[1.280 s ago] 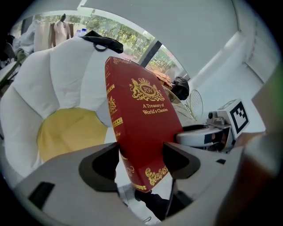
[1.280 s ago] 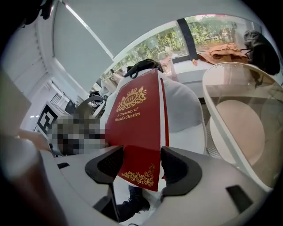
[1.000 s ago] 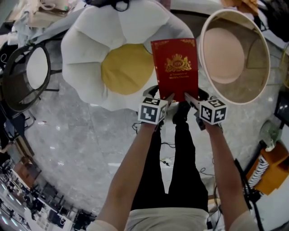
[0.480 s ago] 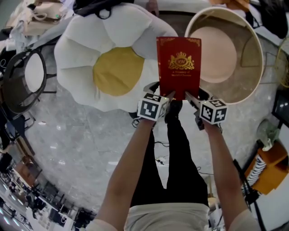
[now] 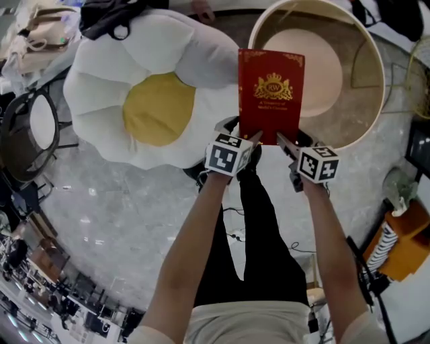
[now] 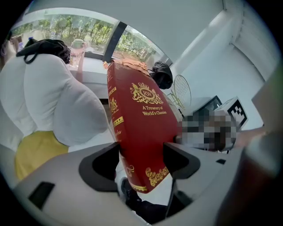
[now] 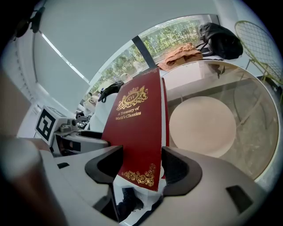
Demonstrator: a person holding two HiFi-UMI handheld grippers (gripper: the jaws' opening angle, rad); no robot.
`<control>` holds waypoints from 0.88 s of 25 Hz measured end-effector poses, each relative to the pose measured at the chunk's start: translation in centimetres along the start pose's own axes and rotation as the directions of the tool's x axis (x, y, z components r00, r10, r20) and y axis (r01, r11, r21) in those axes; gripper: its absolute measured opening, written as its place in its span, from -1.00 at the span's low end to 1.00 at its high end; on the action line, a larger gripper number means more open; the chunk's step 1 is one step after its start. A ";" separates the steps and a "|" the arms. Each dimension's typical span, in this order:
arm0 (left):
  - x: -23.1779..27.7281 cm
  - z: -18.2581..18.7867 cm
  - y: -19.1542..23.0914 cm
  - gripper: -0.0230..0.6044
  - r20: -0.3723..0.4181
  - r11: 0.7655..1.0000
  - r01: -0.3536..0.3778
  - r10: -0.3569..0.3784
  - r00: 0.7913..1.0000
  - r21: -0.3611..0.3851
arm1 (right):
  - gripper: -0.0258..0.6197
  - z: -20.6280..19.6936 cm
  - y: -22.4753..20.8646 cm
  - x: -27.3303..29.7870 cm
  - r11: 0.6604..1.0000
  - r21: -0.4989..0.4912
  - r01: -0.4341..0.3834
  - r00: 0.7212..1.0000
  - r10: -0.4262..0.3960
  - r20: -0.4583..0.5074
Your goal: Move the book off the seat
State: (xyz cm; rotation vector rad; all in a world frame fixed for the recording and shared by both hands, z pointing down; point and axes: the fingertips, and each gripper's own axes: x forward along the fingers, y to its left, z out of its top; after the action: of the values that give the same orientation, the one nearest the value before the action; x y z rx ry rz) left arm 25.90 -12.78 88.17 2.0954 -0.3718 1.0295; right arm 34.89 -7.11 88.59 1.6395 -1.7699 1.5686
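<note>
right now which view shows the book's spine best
Left gripper view: the book turns its gold-banded spine to it. Head view shows only the front cover; right gripper view shows cover and page edges.

On grey marbled floor (image 5: 101,222): round cream-walled tub (image 5: 363,114) toward the far right corner, black wire chair (image 5: 40,121) with white round pad at the left edge, orange box (image 5: 403,242) at the right edge. Black bag (image 5: 107,17) beyond, top left.

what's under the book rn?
The book is in the air, clamped at its near edge by the left gripper and right gripper. Around it show the flower cushion and tub; what lies straight beneath the cover is hidden.
</note>
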 end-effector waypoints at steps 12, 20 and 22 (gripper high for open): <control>6.0 1.8 -2.7 0.07 -0.077 0.994 0.066 -0.059 0.995 0.083 | -0.03 -0.4 -6.3 -1.0 0.990 0.129 0.053 0.998 -0.056 0.020; 8.0 2.4 -2.8 0.07 -0.085 0.994 0.079 -0.073 0.994 0.075 | -0.03 -0.6 -8.3 -0.3 0.978 0.203 0.054 0.998 -0.061 0.027; 8.2 2.2 -2.8 0.07 -0.092 0.994 0.078 -0.071 0.993 0.072 | -0.02 -0.6 -8.3 -0.2 0.977 0.206 0.054 0.998 -0.060 0.026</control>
State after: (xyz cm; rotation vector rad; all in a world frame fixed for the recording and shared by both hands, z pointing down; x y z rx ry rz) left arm 33.83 -11.96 92.23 2.1048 -0.2113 1.1045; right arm 41.62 -4.69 92.88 1.7996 -1.6056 1.7584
